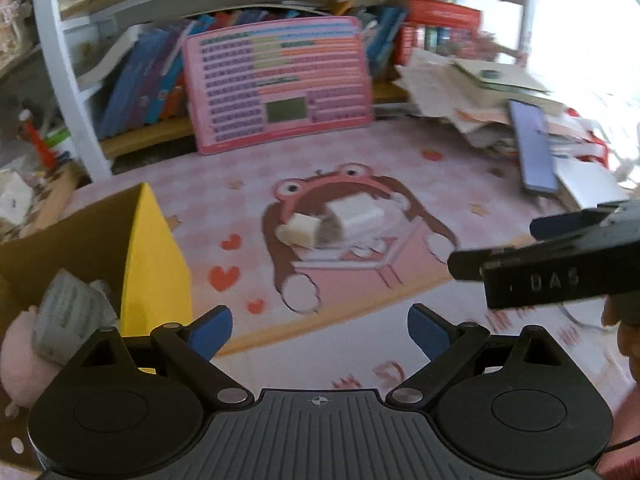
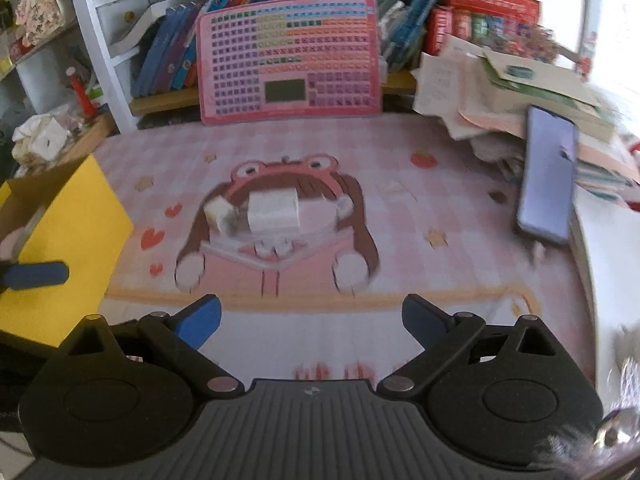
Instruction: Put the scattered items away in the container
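The left gripper (image 1: 320, 330) has its blue-tipped fingers spread wide with nothing between them, held over the near edge of the pink cartoon desk mat (image 1: 400, 168). The right gripper (image 2: 311, 320) is likewise spread wide and holds nothing, and in the left wrist view its black body comes in from the right edge, above the mat.

Straight ahead of both grippers, well apart from the fingertips, lie the loose items on the frog-hooded figure printed in the middle of the mat: a white charger block (image 2: 274, 210) (blurred, so its details are unclear) and, touching its left side, a small cream-coloured cylinder (image 2: 218, 212). In the left wrist view the same pair sits slightly right of centre between the open fingers.

The yellow cardboard box (image 1: 154, 256) stands at the left edge of the mat, just beside the left gripper's left finger. Inside it show a pink plush toy (image 1: 16, 360) and a grey-green packet (image 1: 64, 320).

Farther out, a pink chart board (image 2: 288, 60) leans upright against the row of books (image 2: 168, 60) on the shelf behind the mat. To the right, a smartphone (image 2: 548, 176) rests tilted against a heap of papers (image 2: 480, 92).
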{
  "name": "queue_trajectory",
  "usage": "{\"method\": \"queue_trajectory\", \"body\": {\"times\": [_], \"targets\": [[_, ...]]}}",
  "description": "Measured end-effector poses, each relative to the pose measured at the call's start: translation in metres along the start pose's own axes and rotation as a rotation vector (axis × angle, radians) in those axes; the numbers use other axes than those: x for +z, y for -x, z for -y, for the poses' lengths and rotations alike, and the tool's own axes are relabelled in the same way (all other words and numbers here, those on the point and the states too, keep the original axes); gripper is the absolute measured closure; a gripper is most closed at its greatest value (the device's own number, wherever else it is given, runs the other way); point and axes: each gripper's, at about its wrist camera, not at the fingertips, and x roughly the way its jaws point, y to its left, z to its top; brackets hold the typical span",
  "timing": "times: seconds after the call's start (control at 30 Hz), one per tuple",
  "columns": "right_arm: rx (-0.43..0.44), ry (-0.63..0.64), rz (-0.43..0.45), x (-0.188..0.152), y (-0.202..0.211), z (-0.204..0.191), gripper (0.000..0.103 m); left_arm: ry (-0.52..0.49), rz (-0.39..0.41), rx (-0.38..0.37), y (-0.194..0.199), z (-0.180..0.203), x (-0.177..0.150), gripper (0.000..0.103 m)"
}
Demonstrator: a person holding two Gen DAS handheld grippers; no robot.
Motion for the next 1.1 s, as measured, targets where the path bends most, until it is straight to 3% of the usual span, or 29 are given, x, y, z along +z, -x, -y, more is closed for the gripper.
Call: {"method": "queue_trajectory", "body": {"times": [0.13, 0.2, 0.33, 0.5, 0.7, 0.83, 1.1], "targets": [[0.034, 0.031, 0.02, 0.027, -0.031, 0.004, 0.007, 0.004, -0.038, 0.064, -0.022, 0.003, 0.01, 0.007], [0.056, 0.049, 0.013, 0.04, -0.051, 0.004, 0.014, 0.012, -0.065, 0.07, -0.034, 0.004, 0.015, 0.007], [0.097, 0.075, -0.02, 0.056, -0.09, 0.002, 0.024, 0.012, -0.098, 0.097, -0.051, 0.007, 0.021, 0.007], [0.147, 0.093, -0.073, 0.062, -0.12, -0.001, 0.027, 0.02, -0.111, 0.135, -0.065, 0.005, 0.027, 0.007], [0.174, 0.14, -0.096, 0.065, -0.142, -0.009, 0.032, 0.003, -0.131, 0.163, -0.08, 0.009, 0.034, 0.007], [0.209, 0.153, -0.104, 0.068, -0.149, -0.004, 0.054, -0.023, -0.132, 0.16, -0.088, 0.015, 0.039, 0.007], [0.139, 0.101, -0.084, 0.064, -0.135, 0.036, 0.055, -0.051, -0.118, 0.172, -0.114, 0.024, 0.055, 0.008]]}}
